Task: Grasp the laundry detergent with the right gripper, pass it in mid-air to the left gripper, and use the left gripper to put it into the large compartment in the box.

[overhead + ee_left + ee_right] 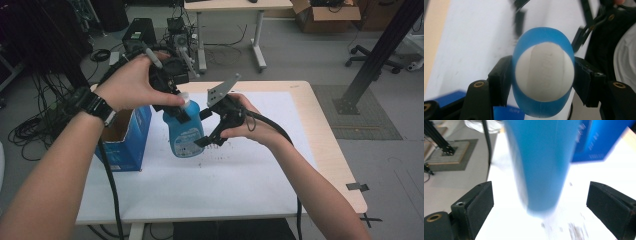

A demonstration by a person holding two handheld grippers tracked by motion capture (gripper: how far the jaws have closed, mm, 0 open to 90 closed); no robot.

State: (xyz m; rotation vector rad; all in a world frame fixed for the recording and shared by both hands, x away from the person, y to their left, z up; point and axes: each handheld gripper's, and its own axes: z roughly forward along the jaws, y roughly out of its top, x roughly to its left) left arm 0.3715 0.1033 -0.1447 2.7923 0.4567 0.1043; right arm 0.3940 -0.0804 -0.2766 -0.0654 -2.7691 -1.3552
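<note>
Spreading under everything, the white-topped table [240,185] carries an open blue box [125,137] at its left edge. Above the table's middle I hold a blue bottle [184,131] with a white cap [544,71], my left gripper [176,102] clamped on its neck. My right gripper [210,140] sits beside the bottle's body, jaws spread wide apart and not touching it.

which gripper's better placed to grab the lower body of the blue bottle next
Right. The right gripper is open with its jaws on either side of the blue bottle's lower body, not touching it. The left gripper is already clamped on the bottle's top.
</note>
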